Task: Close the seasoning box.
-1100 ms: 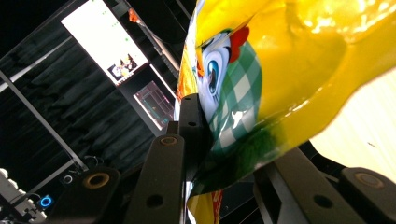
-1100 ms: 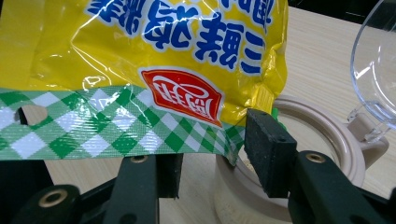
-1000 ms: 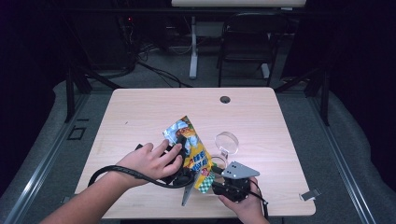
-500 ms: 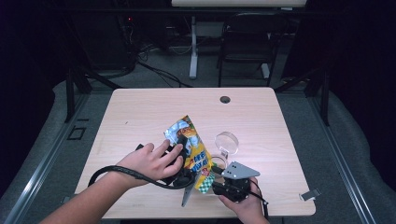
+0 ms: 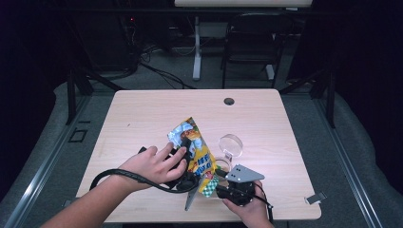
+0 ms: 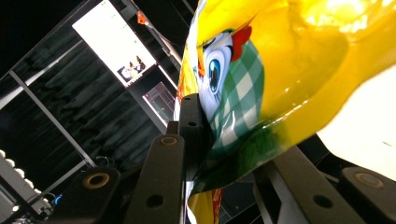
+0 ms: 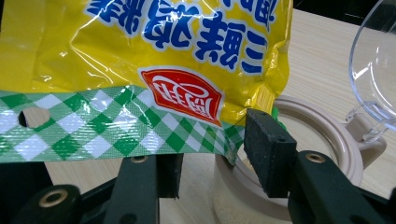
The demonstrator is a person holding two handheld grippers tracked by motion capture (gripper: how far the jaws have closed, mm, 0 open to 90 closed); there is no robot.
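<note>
A person sits at the pale wooden table (image 5: 142,118) with a black two-jaw tool in each hand, both working on a glossy yellow snack bag with blue lettering and a green-and-white checked band (image 5: 197,149). The bag stands tilted above the near middle of the table, between the two hands. The left gripper (image 5: 183,176) lies under the left hand (image 5: 152,166), and in its own view its jaws are pinched on the bag's cartoon-bird end (image 6: 233,107), the foil bunched between the black pads. The right gripper (image 5: 223,187), with a grey three-cornered plate on top, sits near the table's front edge in the right hand (image 5: 249,209). Its jaws straddle the checked edge of the bag (image 7: 121,126), but I cannot tell whether the pads press on it; the right-hand pad stands just at the foil's corner. Directly under that corner is a round beige container with its clear hinged lid flipped open (image 7: 327,154); from above, the lid (image 5: 231,145) stands just right of the bag. A small metal clip (image 5: 314,198) lies at the table's right front corner.
</note>
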